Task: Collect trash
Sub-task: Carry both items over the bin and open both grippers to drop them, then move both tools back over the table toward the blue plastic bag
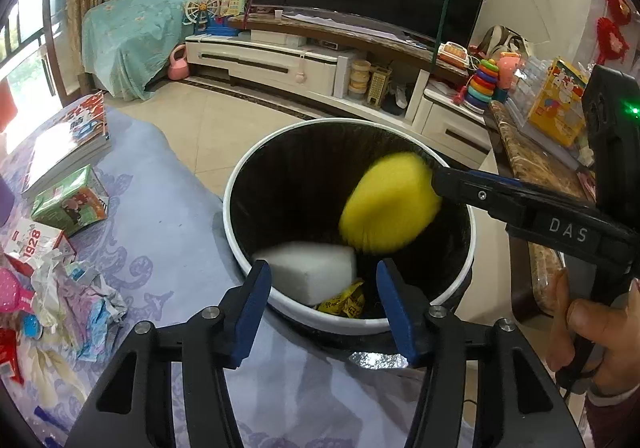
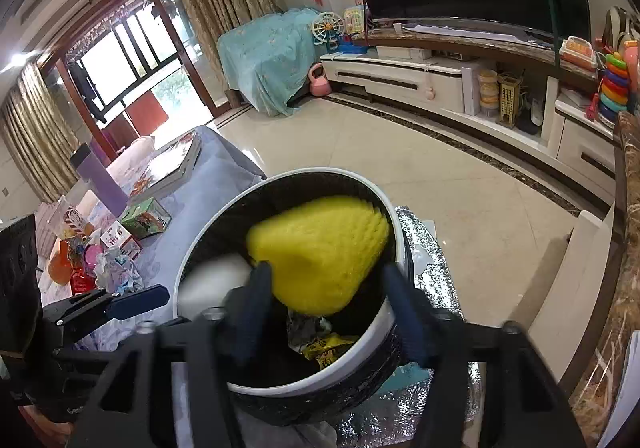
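Step in hand: dropping trash into the bin (image 1: 236, 184), lower centre of both views. Left gripper (image 1: 320, 290) over the near rim, jaws about half apart, nothing between them; white foam block (image 1: 316, 268) already lying inside, just beyond the tips. Right gripper (image 2: 326, 300) over the bin mouth, jaws spread wide; yellow sponge (image 2: 320, 252) blurred between and ahead of them, apparently loose and falling, contact with the pads not certain. Yellow wrapper (image 2: 328, 348) at the bin bottom.

To do well: keep both tips inside the rim line until the sponge lands. Lift clear without catching the rim. More crumpled paper (image 1: 76, 288) waiting on the counter (image 1: 168, 216), lower left of the left view.
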`<control>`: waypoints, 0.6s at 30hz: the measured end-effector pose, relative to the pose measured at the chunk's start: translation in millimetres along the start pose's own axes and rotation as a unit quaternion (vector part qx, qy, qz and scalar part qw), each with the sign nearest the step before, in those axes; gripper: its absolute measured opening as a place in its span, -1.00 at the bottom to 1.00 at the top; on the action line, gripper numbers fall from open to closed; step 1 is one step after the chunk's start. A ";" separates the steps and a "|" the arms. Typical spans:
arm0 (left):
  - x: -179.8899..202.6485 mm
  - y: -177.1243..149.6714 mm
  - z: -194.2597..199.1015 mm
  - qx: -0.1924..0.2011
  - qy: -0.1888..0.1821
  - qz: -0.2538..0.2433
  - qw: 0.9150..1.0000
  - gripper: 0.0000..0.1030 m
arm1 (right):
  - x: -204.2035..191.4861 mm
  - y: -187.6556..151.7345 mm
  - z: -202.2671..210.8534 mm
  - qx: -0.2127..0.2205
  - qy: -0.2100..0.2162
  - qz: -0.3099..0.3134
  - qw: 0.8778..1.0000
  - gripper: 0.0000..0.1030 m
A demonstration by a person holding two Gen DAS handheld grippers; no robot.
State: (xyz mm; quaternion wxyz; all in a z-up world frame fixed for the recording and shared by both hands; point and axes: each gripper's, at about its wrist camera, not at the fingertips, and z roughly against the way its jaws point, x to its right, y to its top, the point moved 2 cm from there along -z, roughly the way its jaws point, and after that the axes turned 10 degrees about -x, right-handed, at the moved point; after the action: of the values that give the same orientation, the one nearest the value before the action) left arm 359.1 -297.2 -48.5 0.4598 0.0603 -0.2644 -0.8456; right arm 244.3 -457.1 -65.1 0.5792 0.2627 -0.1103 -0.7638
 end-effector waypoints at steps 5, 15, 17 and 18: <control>-6.1 -13.7 8.4 0.004 -0.003 0.018 1.000 0.08 | 1.0 -3.0 6.5 0.011 0.009 -0.012 1.000 0.26; -16.9 -71.4 36.4 0.010 -0.004 0.072 0.997 0.08 | -17.8 -25.7 14.3 0.024 0.041 -0.028 0.999 0.63; -18.3 -82.7 44.2 0.012 -0.004 0.080 0.997 0.08 | -22.7 -31.3 13.0 0.019 0.049 -0.030 0.998 0.67; -20.2 -88.5 49.2 0.014 -0.004 0.084 0.996 0.08 | -26.5 -34.9 12.6 0.017 0.052 -0.030 0.998 0.67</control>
State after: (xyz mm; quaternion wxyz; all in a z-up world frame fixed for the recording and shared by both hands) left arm 287.6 -222.9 -53.9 0.5272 0.0412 -0.2821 -0.8005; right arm 213.8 -423.2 -63.8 0.5563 0.3149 -0.0846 -0.7643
